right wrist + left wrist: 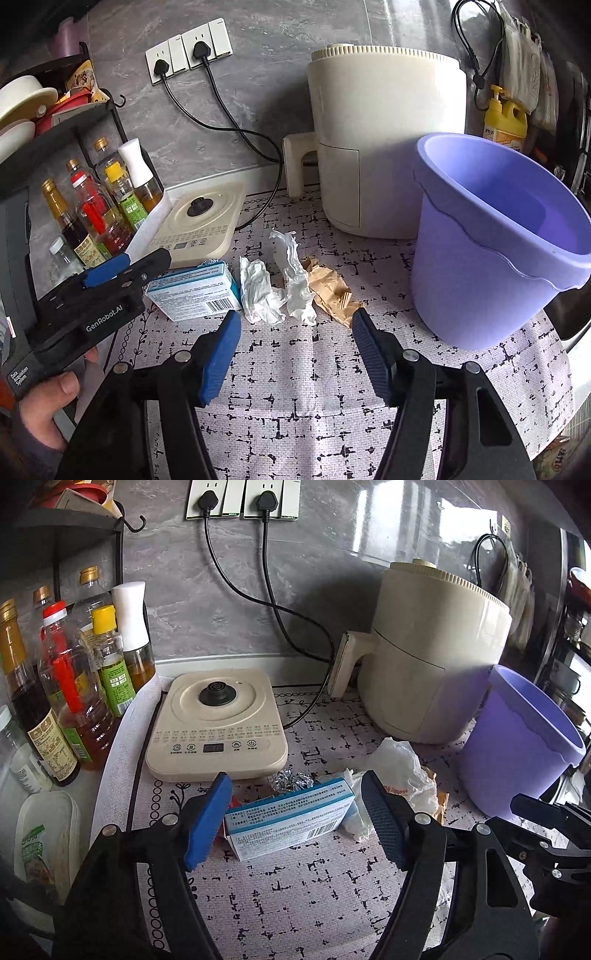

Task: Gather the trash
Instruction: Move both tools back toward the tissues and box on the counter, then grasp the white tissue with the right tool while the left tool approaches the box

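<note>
A blue and white carton (288, 819) lies on the patterned mat, between the open fingers of my left gripper (295, 812), which do not touch it. It also shows in the right wrist view (195, 291). Behind it lie a foil ball (291, 780) and crumpled white tissues (402, 771). In the right wrist view the tissues (277, 288) and a crumpled brown paper (328, 291) lie just beyond my open, empty right gripper (295, 332). A purple bucket (491, 236) stands to the right; it also shows in the left wrist view (517, 746).
A cream air fryer (384, 140) stands behind the bucket. A cream induction base (218, 723) sits at the left with two black cords to wall sockets. Oil and sauce bottles (74, 686) crowd the left under a black rack. A yellow bottle (504, 118) stands at the back right.
</note>
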The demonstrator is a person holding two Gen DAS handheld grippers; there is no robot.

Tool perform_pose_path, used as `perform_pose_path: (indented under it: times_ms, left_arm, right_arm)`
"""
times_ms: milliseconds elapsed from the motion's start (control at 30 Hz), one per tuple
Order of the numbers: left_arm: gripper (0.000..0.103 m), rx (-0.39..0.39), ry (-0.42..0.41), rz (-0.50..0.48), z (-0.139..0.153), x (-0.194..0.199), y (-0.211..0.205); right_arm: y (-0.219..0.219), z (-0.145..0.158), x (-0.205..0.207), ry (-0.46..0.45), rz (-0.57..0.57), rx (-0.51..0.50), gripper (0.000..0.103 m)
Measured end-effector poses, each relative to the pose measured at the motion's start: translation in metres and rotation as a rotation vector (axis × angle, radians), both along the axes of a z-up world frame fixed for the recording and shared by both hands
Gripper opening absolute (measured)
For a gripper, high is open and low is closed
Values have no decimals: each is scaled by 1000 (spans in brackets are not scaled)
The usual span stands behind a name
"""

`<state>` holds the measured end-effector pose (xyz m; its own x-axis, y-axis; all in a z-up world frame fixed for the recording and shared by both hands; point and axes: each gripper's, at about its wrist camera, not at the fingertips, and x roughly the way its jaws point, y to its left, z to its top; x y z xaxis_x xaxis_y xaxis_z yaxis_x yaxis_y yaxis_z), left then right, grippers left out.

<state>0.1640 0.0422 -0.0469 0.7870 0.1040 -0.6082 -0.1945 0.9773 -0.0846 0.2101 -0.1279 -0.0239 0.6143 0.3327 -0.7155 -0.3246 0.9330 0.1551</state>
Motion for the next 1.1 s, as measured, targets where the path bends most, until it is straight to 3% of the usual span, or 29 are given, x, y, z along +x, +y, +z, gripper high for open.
perform_pose_path:
  times_ms: [100, 167, 367, 633, 700, 767, 833, 1100]
  left_arm:
    - [73, 9, 14, -18, -4, 12, -4]
    - [73, 14, 26, -29, -8, 21, -6]
    - [73, 17, 56, -36, -21, 42, -7]
    - [73, 18, 66, -18, -30, 56, -4]
    - [73, 19, 68, -14, -31, 57, -3]
    - [73, 17, 77, -10, -34, 57, 0]
    - [73, 16, 88, -1, -35, 56, 3]
    - [77, 3, 101, -13, -36, 45, 2]
  right_arm:
    - [2, -6, 10, 11, 5, 5, 61]
    - [4, -11, 17, 23, 10, 6, 53]
    - [7, -24, 36, 53, 15, 15, 41]
    - [19, -41, 52, 80, 35, 4, 36]
    - [23, -46, 56, 90, 43, -10, 29]
    - [26, -51, 59, 102, 44, -22, 9]
    - [26, -49, 57, 87, 40, -24, 3]
    - [26, -37, 41, 45, 49, -23, 1]
